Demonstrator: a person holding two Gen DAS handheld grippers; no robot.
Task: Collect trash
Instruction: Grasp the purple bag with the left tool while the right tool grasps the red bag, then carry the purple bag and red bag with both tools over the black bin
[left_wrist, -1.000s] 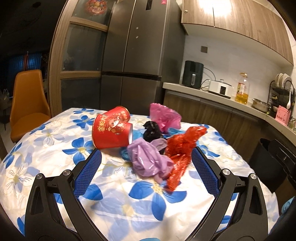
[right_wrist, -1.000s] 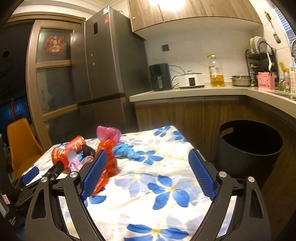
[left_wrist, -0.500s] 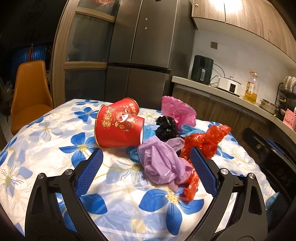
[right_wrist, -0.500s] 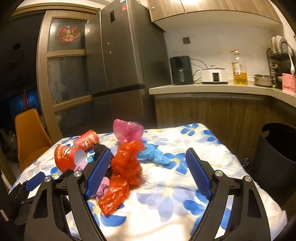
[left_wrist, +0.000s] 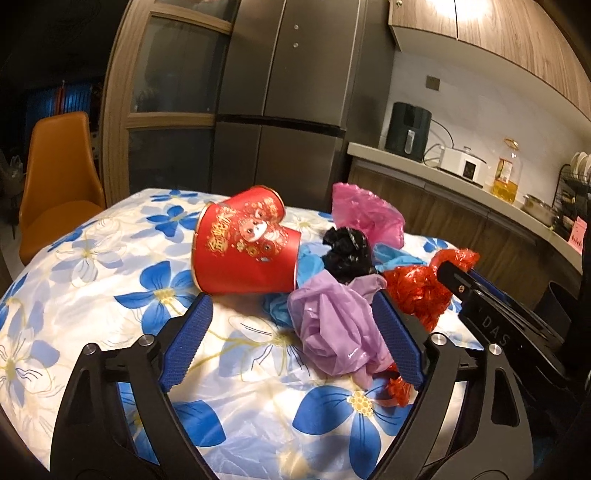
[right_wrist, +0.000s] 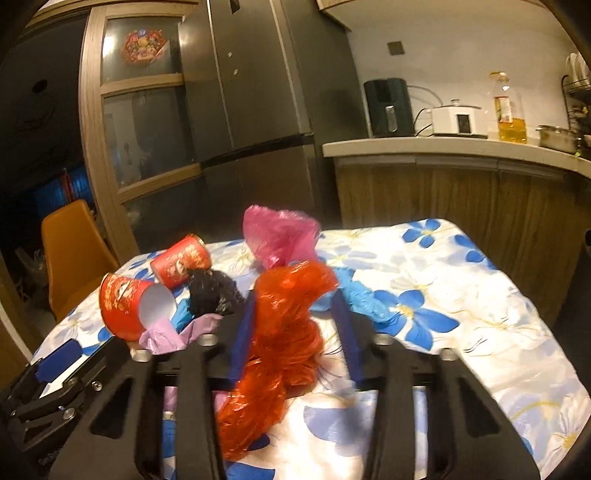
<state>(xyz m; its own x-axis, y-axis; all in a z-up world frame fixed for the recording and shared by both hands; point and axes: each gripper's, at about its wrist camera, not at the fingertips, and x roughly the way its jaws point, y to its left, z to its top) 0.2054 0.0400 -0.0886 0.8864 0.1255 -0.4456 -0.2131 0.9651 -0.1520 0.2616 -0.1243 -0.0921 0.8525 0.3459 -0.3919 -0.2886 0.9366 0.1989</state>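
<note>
Red bag (right_wrist: 284, 332) between right tool (right_wrist: 295, 332) pads

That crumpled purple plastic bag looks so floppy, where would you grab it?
Pinch the purple bag across its bulging middle, coming straight in from the near table edge. It is a soft wad with no handle, and the left gripper already stands open on either side of it, so closing there gathers the most plastic.

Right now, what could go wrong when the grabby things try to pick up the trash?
1. The right tool is closing around the red bag, whose long tail hangs below; it might slip out or drag.
2. The purple bag lies against the red bag, so lifting one may pull the other along.
3. The left tool is open close to the red cup, which lies on its side and could roll if bumped.
</note>
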